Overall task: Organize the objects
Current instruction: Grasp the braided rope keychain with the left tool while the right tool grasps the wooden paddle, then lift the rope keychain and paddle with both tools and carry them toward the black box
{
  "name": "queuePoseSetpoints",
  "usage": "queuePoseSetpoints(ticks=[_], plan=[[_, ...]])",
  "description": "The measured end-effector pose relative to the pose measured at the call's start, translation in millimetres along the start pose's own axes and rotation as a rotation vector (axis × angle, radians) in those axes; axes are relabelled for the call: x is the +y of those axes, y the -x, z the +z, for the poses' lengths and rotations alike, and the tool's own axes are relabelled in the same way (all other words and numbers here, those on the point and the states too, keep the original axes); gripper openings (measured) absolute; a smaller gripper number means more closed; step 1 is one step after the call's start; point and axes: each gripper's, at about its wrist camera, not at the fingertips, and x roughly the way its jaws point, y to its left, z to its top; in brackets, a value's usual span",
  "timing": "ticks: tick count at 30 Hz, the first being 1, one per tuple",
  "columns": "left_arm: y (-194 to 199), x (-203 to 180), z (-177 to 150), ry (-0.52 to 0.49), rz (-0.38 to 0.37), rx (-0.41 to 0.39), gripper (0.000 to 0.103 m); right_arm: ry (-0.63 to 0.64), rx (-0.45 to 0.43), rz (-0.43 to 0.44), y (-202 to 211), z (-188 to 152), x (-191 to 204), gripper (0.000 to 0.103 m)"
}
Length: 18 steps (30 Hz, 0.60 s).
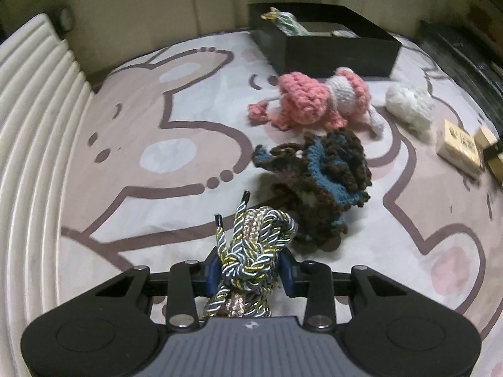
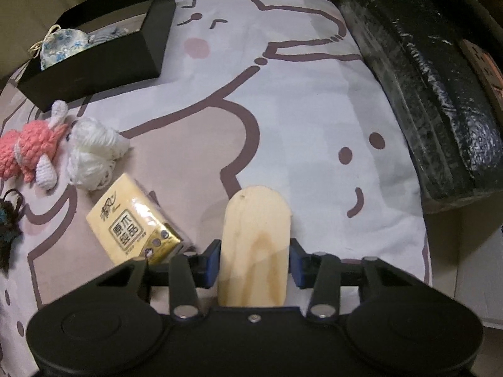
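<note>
My left gripper [image 1: 250,271] is shut on a bundle of twisted blue, gold and white cord [image 1: 256,245], held above the bedsheet. Ahead lie a brown and blue crochet piece [image 1: 320,182], a pink and white crochet toy [image 1: 314,100] and a ball of white yarn [image 1: 408,105]. A black box [image 1: 333,53] at the back holds a patterned pouch [image 1: 287,23]. My right gripper [image 2: 254,260] is shut on a rounded wooden plaque [image 2: 256,245]. In the right wrist view the black box [image 2: 103,59] with the pouch [image 2: 63,47] stands at the far left.
A yellow tissue pack [image 2: 135,224] lies left of my right gripper, beside the white yarn [image 2: 94,154] and pink toy [image 2: 30,150]. Small tan boxes [image 1: 462,147] lie at the right. A white ribbed cushion [image 1: 37,157] lines the left; a black wrapped bundle [image 2: 433,88] lines the right.
</note>
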Motion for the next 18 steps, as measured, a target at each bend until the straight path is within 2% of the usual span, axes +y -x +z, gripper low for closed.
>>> queuePoseSetpoints(ticks=[10, 14, 18], plan=[[38, 4, 6, 0.054, 0.056, -0.057, 0.038, -0.004, -0.068, 0.035, 34, -1, 5, 0.045], [43, 1, 5, 0.043, 0.058, -0.047, 0.038, 0.012, -0.079, 0.047, 42, -6, 10, 0.045], [30, -4, 0, 0.016, 0.053, 0.002, 0.039, 0.027, -0.076, 0.045, 43, -9, 15, 0.045]])
